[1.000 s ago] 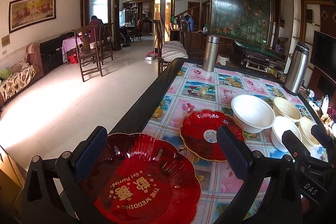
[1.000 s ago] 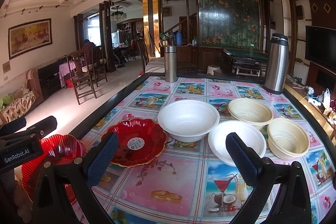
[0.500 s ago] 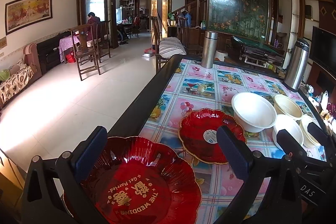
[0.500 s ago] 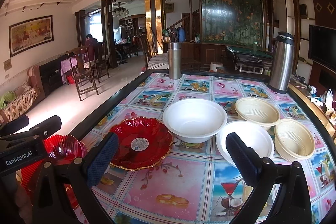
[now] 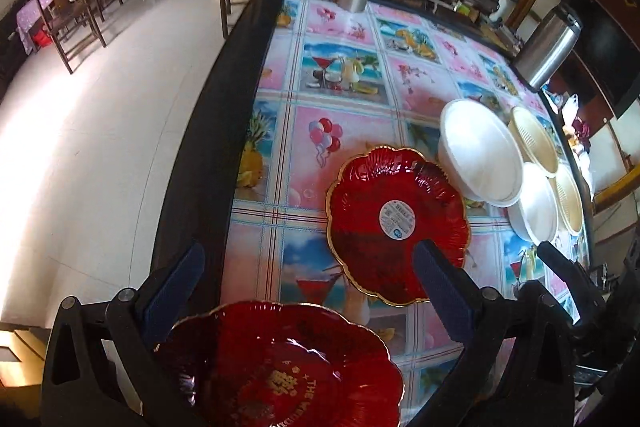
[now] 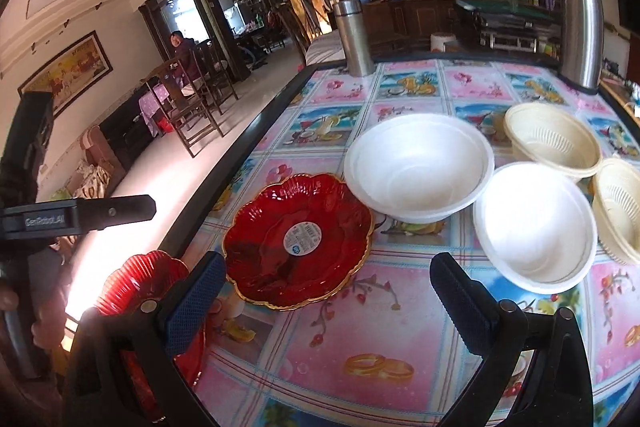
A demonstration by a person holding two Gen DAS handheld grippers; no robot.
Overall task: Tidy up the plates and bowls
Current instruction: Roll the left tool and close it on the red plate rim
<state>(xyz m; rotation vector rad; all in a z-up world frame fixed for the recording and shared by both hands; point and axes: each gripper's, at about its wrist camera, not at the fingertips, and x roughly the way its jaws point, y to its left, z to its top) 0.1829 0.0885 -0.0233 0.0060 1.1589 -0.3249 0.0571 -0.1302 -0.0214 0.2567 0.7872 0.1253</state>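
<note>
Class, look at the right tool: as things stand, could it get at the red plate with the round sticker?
Probably yes. The right tool is open, the red plate lies just ahead of it, and only bare tablecloth lies between.

Left gripper (image 5: 308, 285) and right gripper (image 6: 328, 291): black frames, each with 2 jaws faced in blue textured pads (image 6: 196, 303), silver pivot screws; white "GenRobot.AI" lettering.

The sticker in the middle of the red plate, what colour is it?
White with a small blue mark, on the red plate; the sticker shows best in the right wrist view.
</note>
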